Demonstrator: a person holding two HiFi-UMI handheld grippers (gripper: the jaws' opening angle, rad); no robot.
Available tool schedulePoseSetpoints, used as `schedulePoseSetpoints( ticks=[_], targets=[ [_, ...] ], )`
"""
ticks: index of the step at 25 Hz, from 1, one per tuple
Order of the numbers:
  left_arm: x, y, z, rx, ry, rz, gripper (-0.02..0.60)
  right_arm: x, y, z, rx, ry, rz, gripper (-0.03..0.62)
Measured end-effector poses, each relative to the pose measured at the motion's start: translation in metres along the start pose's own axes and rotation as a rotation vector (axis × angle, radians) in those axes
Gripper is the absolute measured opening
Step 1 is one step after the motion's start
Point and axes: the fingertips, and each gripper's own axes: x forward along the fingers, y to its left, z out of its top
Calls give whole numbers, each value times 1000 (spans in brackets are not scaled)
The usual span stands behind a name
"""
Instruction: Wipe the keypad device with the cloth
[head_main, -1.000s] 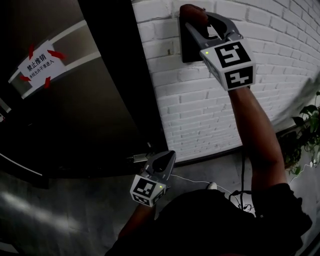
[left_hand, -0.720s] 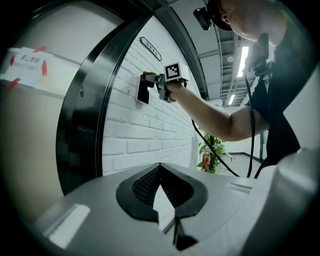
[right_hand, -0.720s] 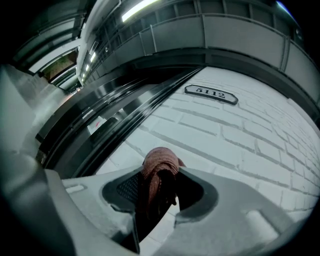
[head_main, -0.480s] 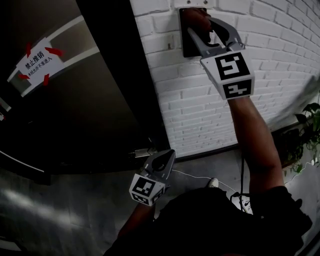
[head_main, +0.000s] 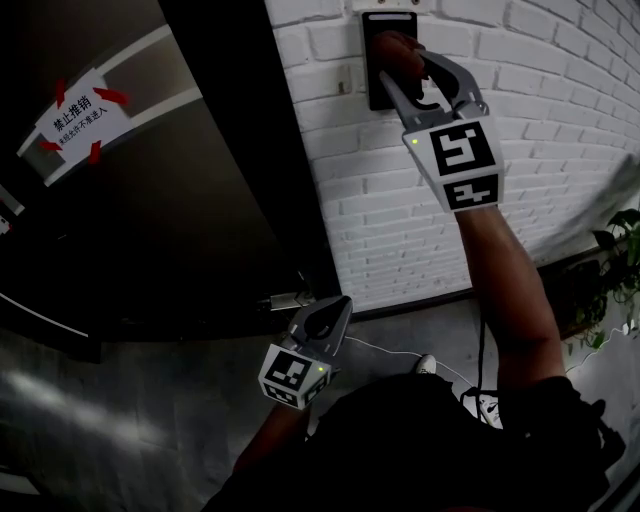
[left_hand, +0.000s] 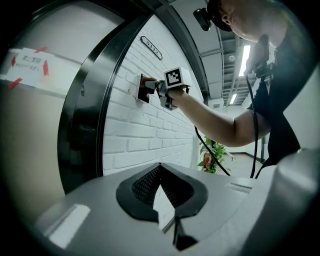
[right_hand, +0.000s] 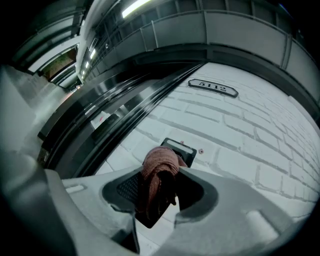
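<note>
While the right gripper (head_main: 408, 62) clamps the reddish cloth (head_main: 393, 48) against the keypad device (head_main: 388, 22) at twelve o'clock, the left gripper (head_main: 338, 305) hangs at six o'clock, its jaws together on nothing.
White brick wall (head_main: 400, 220) fills the head view from twelve to four o'clock. A dark door (head_main: 150, 220) with a taped paper notice (head_main: 78, 118) takes nine to eleven, grey floor (head_main: 120, 420) lies at seven, and a leafy plant (head_main: 615, 250) sits at three. Cloth and jaws cover most of the device, so its keys cannot be made out. The print on the wall plate (right_hand: 212, 88) is too small to read.
</note>
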Motion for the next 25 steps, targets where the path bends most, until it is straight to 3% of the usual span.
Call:
schedulePoseSetpoints(
  ticks=[25],
  targets=[
    [1,-4,-2,5,14,3,15,-24,47,-70,51,125,93,152]
  ],
)
